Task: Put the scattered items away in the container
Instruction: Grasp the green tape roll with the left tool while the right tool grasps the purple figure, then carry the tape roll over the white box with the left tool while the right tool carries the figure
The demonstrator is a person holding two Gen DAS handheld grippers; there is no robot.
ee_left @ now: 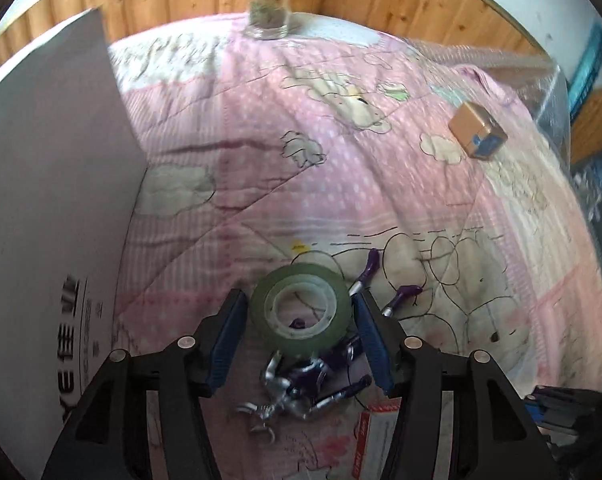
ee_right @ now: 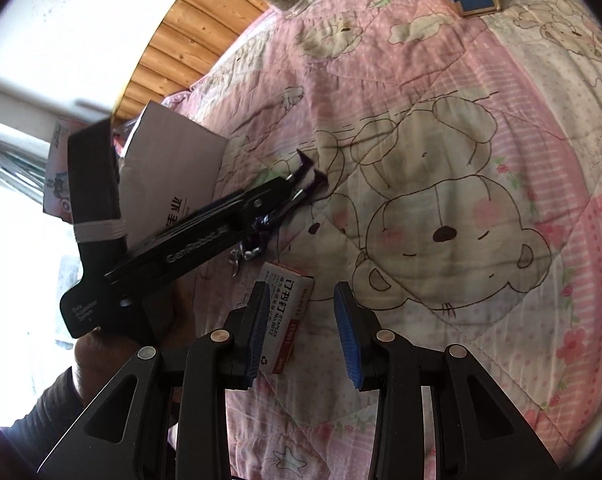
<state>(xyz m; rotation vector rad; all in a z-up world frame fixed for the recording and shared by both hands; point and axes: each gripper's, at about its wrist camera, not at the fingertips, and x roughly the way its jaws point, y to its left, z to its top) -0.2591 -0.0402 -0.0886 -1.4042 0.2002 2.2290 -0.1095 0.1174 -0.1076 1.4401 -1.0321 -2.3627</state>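
The left gripper (ee_left: 300, 320) clamps the tape roll (ee_left: 300, 310) above the toy figure (ee_left: 301, 384), presumably bound for the box (ee_left: 49, 200) beside it, while the right gripper (ee_right: 303, 332) hangs spread over the staple box (ee_right: 287, 320).

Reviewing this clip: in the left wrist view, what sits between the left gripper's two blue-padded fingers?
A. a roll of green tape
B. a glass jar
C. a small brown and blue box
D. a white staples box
A. The roll of green tape lies between the pads of the left gripper, on top of a purple and silver toy figure. The small brown box and the glass jar sit far off on the quilt.
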